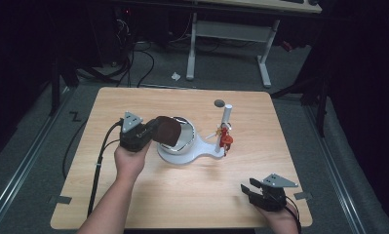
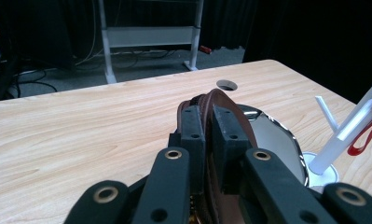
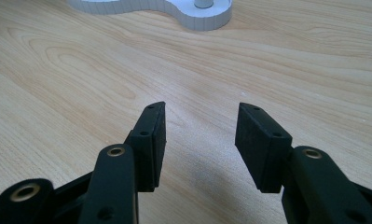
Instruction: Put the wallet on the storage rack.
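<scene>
brown disc-shaped thing, prob a leather or leather-look pouch (image 1: 168, 130), pinched edge-on in the left gripper (image 2: 208, 126), jaws clamped tight on its rim. held up off the table (image 1: 133, 102), just above/beside the shiny round bowl or mirror (image 1: 187, 134) on the white stand base (image 1: 182, 157).

left gripper view: stitched or ribbed edge runs betw the pads, curving up and away; looks thin and flat. reflective surface sits right behind it, rim near but can't tell if touching.

handling guess: light, semi-soft, will flex if squeezed mid-face. surface looks matte, not slippery. rim is the firmest part, so edge pinch as now seems the right hold; a shallow bite might let it swing or twist. metal piece below looks scratch-prone, so keep clearance.

white post (image 1: 226, 117) on same base, w/ red bits (image 1: 225, 140) hanging from a side peg. not involved atm.

right gripper (image 3: 200, 140) low at near right corner of table, jaws spread wide, nothing betw them, bare wood under. base edge (image 3: 193, 18) visible ahead of it, well apart.
</scene>
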The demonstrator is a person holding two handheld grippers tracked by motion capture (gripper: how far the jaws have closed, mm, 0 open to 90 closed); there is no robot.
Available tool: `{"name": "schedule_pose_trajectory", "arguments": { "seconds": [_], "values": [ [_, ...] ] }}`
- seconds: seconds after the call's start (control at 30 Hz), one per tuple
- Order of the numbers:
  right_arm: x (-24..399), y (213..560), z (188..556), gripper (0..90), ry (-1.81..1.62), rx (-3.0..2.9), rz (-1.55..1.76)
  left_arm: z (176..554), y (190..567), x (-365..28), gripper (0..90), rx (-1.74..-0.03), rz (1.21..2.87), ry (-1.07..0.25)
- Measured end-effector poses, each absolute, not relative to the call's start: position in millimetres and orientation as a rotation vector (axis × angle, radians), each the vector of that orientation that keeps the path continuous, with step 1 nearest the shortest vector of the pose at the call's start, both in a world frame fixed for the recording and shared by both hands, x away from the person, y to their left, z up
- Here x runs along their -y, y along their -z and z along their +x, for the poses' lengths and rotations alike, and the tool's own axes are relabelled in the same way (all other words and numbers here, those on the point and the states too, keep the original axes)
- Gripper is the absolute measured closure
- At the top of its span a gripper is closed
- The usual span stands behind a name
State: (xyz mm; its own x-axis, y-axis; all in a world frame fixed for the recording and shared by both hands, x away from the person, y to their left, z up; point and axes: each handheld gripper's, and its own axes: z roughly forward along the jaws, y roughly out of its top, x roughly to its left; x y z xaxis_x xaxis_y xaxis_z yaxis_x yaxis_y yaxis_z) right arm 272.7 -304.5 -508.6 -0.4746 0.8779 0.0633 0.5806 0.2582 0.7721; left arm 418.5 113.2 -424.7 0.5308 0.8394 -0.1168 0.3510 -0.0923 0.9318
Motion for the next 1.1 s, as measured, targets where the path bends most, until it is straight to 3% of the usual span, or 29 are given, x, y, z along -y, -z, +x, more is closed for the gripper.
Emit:
{"name": "schedule_pose_trajectory", "arguments": {
  "seconds": [1.1],
  "values": [
    [303.7,510.7,274.5,53.4,-1.06,-2.178,1.317,441.1,458.2,-84.9,83.0,-1.125,1.71,-0.496]
  ]
}}
